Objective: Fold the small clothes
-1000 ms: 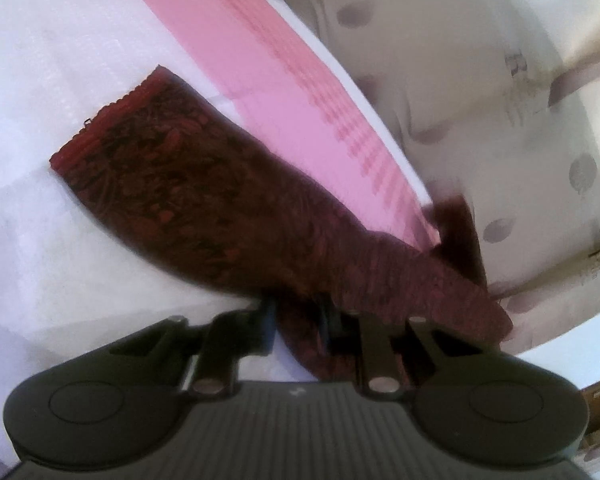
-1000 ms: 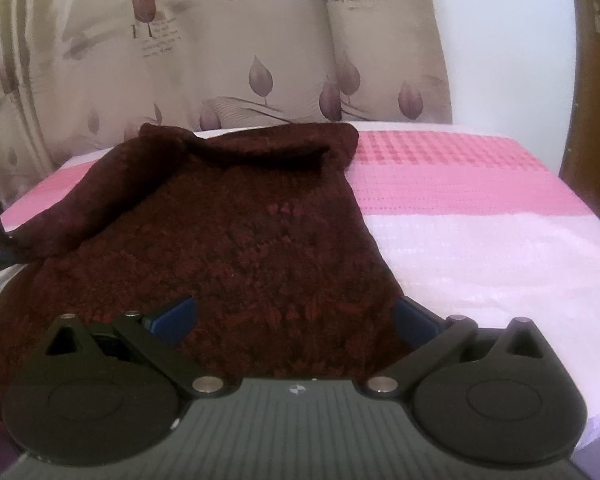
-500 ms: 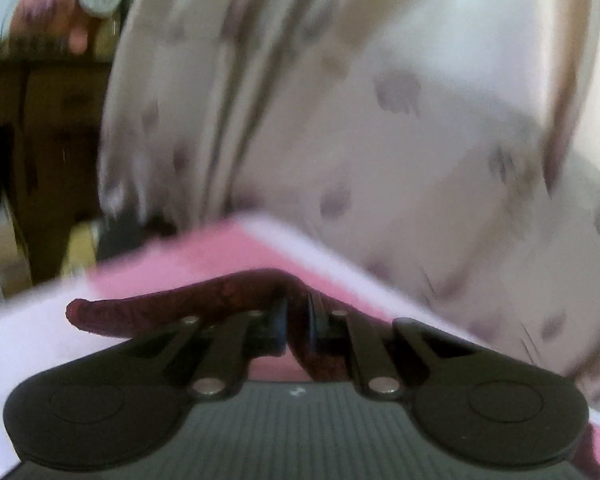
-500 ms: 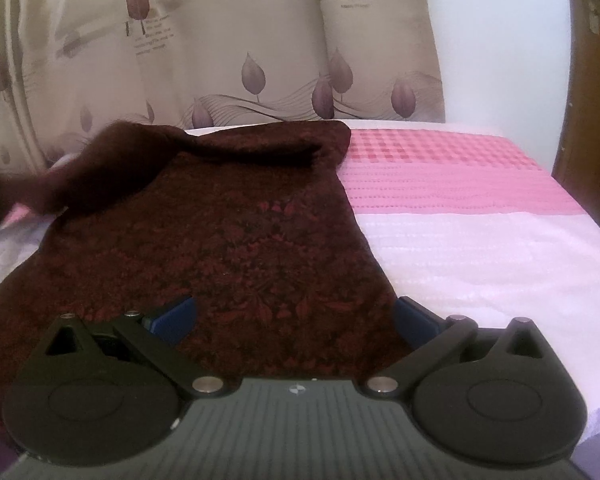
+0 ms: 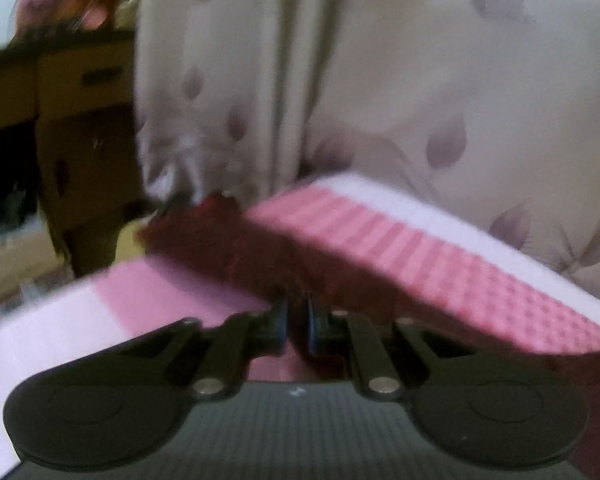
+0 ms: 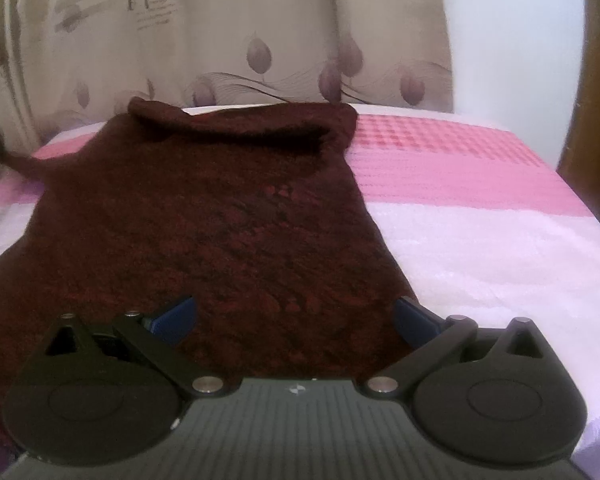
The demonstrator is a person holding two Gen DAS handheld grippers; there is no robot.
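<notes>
A dark red patterned knit garment (image 6: 220, 224) lies spread on the pink and white bed cover (image 6: 480, 240). Its far end is folded over near the curtain. My right gripper (image 6: 296, 316) is open and empty, low over the garment's near part, blue pads to either side. My left gripper (image 5: 298, 320) is shut on a strip of the same garment (image 5: 236, 248), which stretches away from the jaws over the pink band. In the right wrist view that pulled strip (image 6: 24, 160) leads off at the far left, where a blurred dark shape is cut off by the edge.
A beige curtain with leaf print (image 6: 260, 48) hangs behind the bed. A wooden door (image 6: 596, 100) stands at the right. In the left wrist view, brown wooden furniture (image 5: 72, 128) stands beyond the bed's edge (image 5: 40, 312).
My left gripper has swung around with the garment strip, from looking down on the bed to looking toward curtain and furniture. The garment's left part has been drawn out flatter. The right gripper moved slightly closer.
</notes>
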